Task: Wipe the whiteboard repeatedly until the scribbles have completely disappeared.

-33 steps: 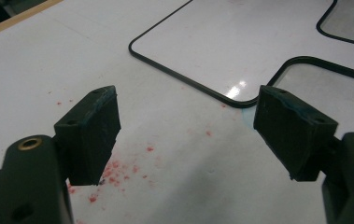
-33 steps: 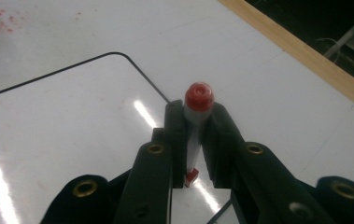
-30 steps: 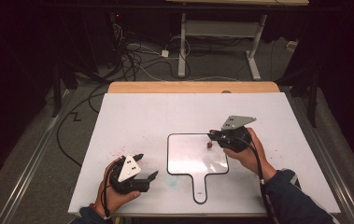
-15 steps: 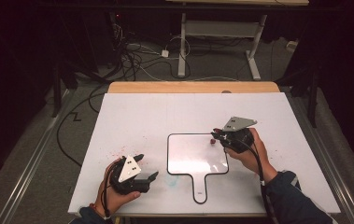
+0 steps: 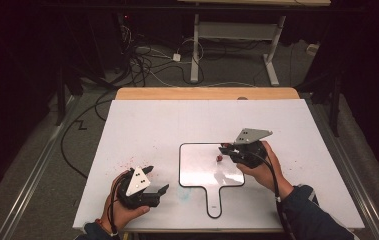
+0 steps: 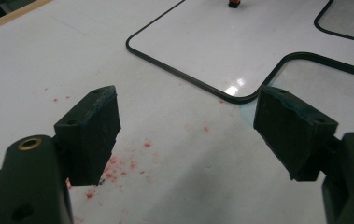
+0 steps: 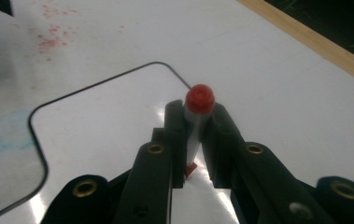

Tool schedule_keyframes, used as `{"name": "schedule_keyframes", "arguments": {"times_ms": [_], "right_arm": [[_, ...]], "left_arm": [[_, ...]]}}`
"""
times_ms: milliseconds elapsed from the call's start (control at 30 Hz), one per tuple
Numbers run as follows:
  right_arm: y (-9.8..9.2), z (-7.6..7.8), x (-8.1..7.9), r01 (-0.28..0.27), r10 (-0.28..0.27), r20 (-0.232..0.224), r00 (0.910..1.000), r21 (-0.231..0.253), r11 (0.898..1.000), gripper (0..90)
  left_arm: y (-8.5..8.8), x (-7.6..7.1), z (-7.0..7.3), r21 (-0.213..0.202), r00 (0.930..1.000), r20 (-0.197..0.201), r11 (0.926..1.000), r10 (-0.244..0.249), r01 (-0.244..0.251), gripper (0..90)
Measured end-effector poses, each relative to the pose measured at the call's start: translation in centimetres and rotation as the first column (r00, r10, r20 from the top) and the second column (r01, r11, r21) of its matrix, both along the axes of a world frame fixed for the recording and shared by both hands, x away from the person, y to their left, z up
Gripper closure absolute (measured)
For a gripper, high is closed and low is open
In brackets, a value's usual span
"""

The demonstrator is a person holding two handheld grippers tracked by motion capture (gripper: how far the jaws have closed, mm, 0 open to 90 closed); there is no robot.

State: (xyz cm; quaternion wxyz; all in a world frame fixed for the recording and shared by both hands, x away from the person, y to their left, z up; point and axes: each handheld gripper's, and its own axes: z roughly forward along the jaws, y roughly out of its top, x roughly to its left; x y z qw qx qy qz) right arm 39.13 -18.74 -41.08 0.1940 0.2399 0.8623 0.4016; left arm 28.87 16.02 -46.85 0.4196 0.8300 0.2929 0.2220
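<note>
A red-capped marker (image 7: pixel 197 122) is clamped between the two jaws of the right tool (image 7: pixel 194 135), the grey barrel standing roughly upright between the pads, the rounded red end on top and a small red part seen low down between the jaws. In the high view the marker (image 5: pixel 219 158) is seen as a small red spot at the tip of the right tool (image 5: pixel 225 151), held over the upper right part of a small whiteboard (image 5: pixel 197 167) with a black rim and a short handle that points toward the person. Whether the marker's lower end touches the board surface cannot be told. The whiteboard lies flat near the middle of the white tabletop (image 5: pixel 167 120), and a bright reflection is seen on it. No brand, label or readable writing can be made out on the marker, the board or the tools. Red specks (image 6: pixel 118 165) are scattered on the tabletop just left of the board, and a faint bluish smear (image 5: pixel 183 195) is seen beside the board's handle. The right hand (image 5: pixel 262 167) is wrapped around the tool's body from the right, with a dark sleeve (image 5: pixel 307 215) behind it and the grey three-cornered plate on top. The left tool (image 5: pixel 158 189) is held low over the tabletop at the near left, well apart from the marker, its jaws spread wide with nothing between them, aimed toward the board's near left corner. The left hand (image 5: pixel 122 202) grips it from below.
</note>
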Motion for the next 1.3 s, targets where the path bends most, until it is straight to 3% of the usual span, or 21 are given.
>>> {"name": "schedule_keyframes", "arguments": {"times_ms": [133, 267, 367, 467, 567, 667, 733, 833, 933, 1167, 1233, 1300], "right_arm": [[-1.2, 0.2, 0.6, 0.07, -0.069, 0.023, 0.9973, -0.041, 0.997, 80.9], [-2.2, 0.3, 1.1, 0.107, -0.107, 0.009, 0.9943, -0.032, 0.994, 80.9], [-2.1, 0.3, 1.0, 0.1, -0.099, 0.011, 0.995, -0.033, 0.994, 80.9], [-1.6, 0.2, 0.7, 0.045, -0.045, -0.027, 0.9986, 0.006, 0.999, 80.9], [-0.9, 0.2, 0.1, 0.007, -0.006, -0.04, 0.9992, 0.012, 1.0, 80.9], [-0.3, 0.0, 0.2, -0.006, 0.006, -0.02, 0.9998, 0.012, 1.0, 80.9], [-0.1, 0.0, 0.6, 0.017, -0.017, -0.023, 0.9996, 0.021, 1.0, 80.9], [0.4, 0.0, 1.3, 0.054, -0.054, 0.019, 0.9984, -0.022, 0.998, 80.9], [0.3, 0.2, 1.8, 0.077, -0.077, -0.002, 0.997, -0.026, 0.997, 80.9], [-1.6, 1.3, 1.2, 0.099, -0.104, -0.042, 0.9937, -0.11, 0.989, 81.0], [-2.0, 1.4, 1.3, 0.12, -0.125, -0.033, 0.9916, -0.13, 0.984, 81.0], [-2.0, 1.3, 1.6, 0.119, -0.124, -0.033, 0.9917, -0.117, 0.986, 81.0]], "left_arm": [[0.1, 0.0, 0.0, -0.002, 1.0, 0.001, 1.0, 0.0, 0.0, 21.8], [0.1, 0.0, 0.0, -0.004, 1.0, 0.001, 1.0, 0.001, -0.001, 21.8], [0.0, 0.0, 0.0, 0.001, 1.0, 0.001, 1.0, -0.002, 0.002, 21.8], [0.1, 0.0, 0.0, 0.0, 1.0, 0.0, 1.0, -0.002, 0.002, 21.8], [0.1, 0.0, 0.0, -0.002, 1.0, -0.001, 1.0, -0.002, 0.002, 21.8], [0.1, -0.1, 0.0, -0.003, 1.0, -0.001, 1.0, -0.002, 0.002, 21.8], [0.1, -0.1, 0.0, -0.001, 1.0, -0.002, 1.0, -0.001, 0.001, 21.8], [0.1, -0.1, 0.0, -0.002, 1.0, -0.003, 1.0, 0.0, 0.0, 21.8], [0.1, -0.1, 0.0, 0.0, 1.0, -0.003, 1.0, -0.001, 0.001, 21.8], [0.2, -0.1, -0.1, 0.0, 1.0, -0.008, 1.0, -0.003, 0.003, 21.8], [0.1, -0.1, 0.0, 0.002, 1.0, -0.007, 1.0, -0.005, 0.005, 21.8], [0.1, -0.1, 0.0, 0.002, 1.0, -0.006, 1.0, -0.006, 0.006, 21.8]]}}
